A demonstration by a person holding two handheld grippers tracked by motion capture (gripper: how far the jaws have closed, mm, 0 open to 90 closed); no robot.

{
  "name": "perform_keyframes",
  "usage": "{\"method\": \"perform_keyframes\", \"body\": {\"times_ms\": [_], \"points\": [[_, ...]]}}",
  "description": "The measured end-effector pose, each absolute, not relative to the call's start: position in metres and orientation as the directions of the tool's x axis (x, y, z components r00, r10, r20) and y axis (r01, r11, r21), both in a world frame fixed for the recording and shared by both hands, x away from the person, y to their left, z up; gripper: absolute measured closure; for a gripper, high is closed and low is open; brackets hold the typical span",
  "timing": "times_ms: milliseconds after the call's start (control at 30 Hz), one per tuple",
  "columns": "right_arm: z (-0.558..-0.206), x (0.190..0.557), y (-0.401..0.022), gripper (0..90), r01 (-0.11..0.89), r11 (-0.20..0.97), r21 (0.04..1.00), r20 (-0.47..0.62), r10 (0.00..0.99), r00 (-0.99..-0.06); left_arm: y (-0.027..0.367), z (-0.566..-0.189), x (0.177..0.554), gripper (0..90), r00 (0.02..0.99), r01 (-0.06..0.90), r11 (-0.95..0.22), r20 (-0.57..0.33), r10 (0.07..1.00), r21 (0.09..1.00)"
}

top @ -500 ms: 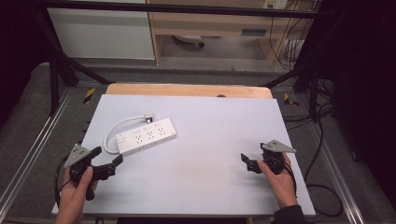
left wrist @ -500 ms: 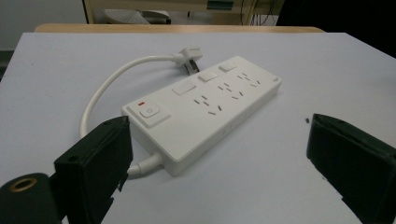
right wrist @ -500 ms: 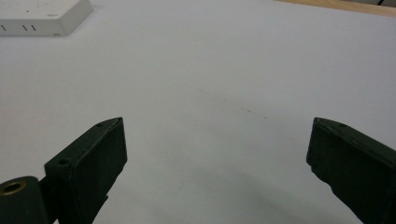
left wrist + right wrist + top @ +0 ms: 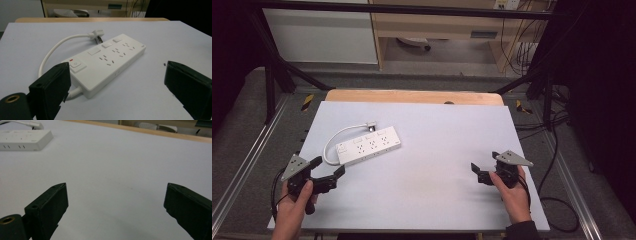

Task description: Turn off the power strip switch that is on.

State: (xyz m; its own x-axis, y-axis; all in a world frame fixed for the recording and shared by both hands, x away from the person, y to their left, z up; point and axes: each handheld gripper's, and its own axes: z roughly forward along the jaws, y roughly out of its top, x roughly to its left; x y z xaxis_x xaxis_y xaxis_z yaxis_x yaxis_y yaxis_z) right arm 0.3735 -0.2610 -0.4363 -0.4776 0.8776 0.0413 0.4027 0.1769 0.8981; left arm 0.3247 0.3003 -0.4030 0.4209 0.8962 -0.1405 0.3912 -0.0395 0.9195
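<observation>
**Power strip on the left half of the sheet, both grippers wide and empty**

Power strip (image 4: pixel 368 145) lies flat on the pale sheet (image 4: pixel 437 200) that covers the table, angled so its switch end points toward your left hand. Its short white cord (image 4: pixel 339 137) loops out from that near end and curls back to the plug (image 4: pixel 371 124), which rests on the sheet just behind the strip. In the left gripper view the strip's switch end sits just beyond your left jaw, with the cord partly hidden behind it.

Your left gripper (image 4: pixel 328 171) rests at the near left of the sheet, near the strip but apart from it, jaws spread wide with nothing between them. Your right gripper (image 4: pixel 479 169) is well apart from the strip at the near right, jaws likewise wide and empty over bare sheet.

A strip of wooden tabletop (image 4: pixel 412 96) shows beyond the sheet's far edge. Nothing lies between either gripper and the strip.

Compared with half a second ago, both grippers and the strip sit about where they were; you cannot see any real shift.
</observation>
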Motion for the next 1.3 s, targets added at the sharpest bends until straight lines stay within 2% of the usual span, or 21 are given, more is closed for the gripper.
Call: {"method": "perform_keyframes", "body": {"times_ms": [733,1300], "points": [[-0.433,0.368,-0.259,6.2,0.387,0.164,0.907,0.044,0.877,-0.478,0.294,-0.384,0.332,6.9,0.440,0.358,-0.024,-0.146,0.886,0.933],[-0.436,0.370,-0.255,5.5,0.398,0.194,0.897,0.033,0.866,-0.499,0.294,-0.359,0.358,6.0,0.436,0.336,0.014,-0.169,0.884,0.942]]}}
